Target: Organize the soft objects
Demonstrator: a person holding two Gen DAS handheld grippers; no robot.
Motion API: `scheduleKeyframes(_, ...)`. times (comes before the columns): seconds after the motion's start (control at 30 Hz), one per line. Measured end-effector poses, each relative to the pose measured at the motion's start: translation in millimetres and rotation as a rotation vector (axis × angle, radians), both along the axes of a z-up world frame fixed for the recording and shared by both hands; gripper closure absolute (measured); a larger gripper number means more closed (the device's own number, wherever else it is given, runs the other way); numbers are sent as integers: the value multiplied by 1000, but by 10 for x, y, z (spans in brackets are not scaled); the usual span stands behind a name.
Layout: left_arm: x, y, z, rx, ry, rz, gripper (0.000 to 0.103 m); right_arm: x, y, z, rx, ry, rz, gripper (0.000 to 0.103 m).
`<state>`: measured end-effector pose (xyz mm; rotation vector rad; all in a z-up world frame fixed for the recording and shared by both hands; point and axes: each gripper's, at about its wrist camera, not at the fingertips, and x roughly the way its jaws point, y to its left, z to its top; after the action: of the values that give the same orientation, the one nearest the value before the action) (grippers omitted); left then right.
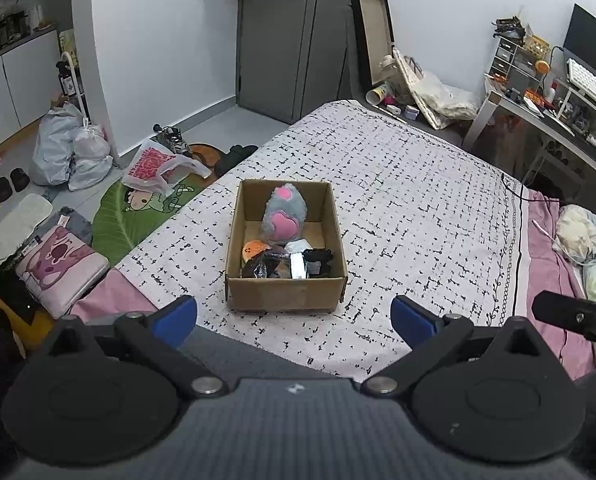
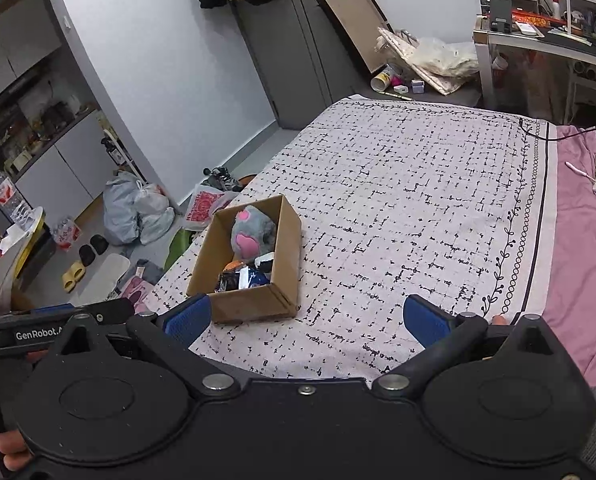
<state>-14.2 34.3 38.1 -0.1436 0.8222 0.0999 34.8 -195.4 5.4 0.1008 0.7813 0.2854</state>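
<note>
Ahead of the left gripper (image 1: 293,320), whose blue fingers (image 1: 175,318) are spread wide and hold nothing, a cardboard box (image 1: 285,296) sits on the patterned blanket (image 1: 418,184). A grey plush paw (image 1: 283,214) with pink pads stands at its far end, with an orange toy (image 1: 253,250) and dark soft items nearer. The right gripper (image 2: 308,320) is equally wide apart and empty; the box lies just beyond its left finger (image 2: 187,318).
</note>
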Motion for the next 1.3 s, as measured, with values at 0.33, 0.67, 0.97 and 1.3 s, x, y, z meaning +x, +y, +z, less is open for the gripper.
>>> scheduleKeyframes(0.33,-1,-31,-21,9,3,-10,1,71,-37,-67,-9,24,-18,0)
scheduleKeyframes(0.67,11,-63,-44,17,5,-17,1,50,-18,-56,-11,16,5,0)
scheduleKeyframes(0.97,1,-78,-52,20,7,-16,1,58,-33,-74,-5,24,6,0)
scheduleKeyframes(1.3,5,-70,-48,21,10,-17,1,58,-35,-73,-7,21,9,0)
